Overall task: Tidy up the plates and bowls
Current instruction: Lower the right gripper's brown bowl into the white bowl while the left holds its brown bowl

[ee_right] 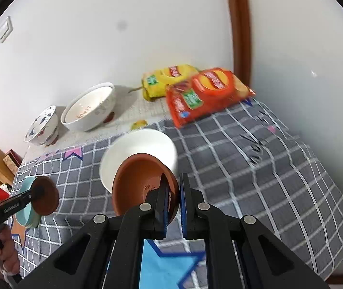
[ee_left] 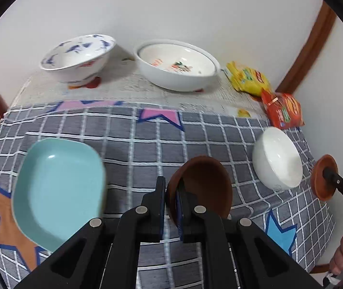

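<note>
Your left gripper (ee_left: 170,207) has its jaws clamped on the rim of a brown bowl (ee_left: 202,187), one finger outside the wall and one inside, and the bowl is tilted on edge above the grey checked cloth (ee_left: 133,142) that covers the table. Your right gripper (ee_right: 174,204) is clamped the same way on a second brown bowl (ee_right: 140,183), pinching its near rim; that bowl is tipped toward the camera and sits in front of the plain white bowl (ee_right: 145,144), overlapping it in the right wrist view, though you cannot tell from either view whether the two touch. The white bowl rests on the cloth between your two grippers, toward the right side of the table. To the left of your left gripper lies the light blue plate (ee_left: 58,192), flat on the cloth. At the back, near the wall, a blue-patterned bowl (ee_left: 75,57) and a large white bowl (ee_left: 178,67) with printed pictures inside stand side by side on a pale mat. Beside the large bowl, in the far right corner, lie a yellow snack packet (ee_left: 248,78) and an orange-red snack packet (ee_left: 283,110), touching each other.
</note>
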### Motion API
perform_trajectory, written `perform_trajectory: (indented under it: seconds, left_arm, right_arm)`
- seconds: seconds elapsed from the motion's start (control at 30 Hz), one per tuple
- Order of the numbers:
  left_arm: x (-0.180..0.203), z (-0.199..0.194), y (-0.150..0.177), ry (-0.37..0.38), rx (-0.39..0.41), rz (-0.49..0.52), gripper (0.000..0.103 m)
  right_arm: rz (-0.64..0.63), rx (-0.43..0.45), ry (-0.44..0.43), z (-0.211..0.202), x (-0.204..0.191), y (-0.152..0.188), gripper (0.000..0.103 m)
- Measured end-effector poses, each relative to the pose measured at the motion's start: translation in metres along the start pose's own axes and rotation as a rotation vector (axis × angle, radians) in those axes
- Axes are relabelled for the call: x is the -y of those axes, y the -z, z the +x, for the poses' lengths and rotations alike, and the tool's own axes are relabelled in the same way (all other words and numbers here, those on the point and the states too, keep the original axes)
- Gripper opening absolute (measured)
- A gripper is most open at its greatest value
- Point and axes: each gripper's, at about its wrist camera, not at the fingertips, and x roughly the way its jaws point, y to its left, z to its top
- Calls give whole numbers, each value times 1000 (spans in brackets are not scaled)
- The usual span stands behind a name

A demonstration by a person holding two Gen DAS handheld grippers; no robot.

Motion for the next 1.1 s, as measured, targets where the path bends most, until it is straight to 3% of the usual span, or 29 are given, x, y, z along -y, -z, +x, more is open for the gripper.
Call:
perform_trajectory:
  seconds: [0.43,1.1]
  left_arm:
    - [-29,-1,-8,-3,8,-45,8]
    - [-17,23,-11,45,-25,-19,8]
  right_arm:
    - [-42,-76,32,63,-28,-19,8]
    - [-88,-192,67,118,-32,-21,8]
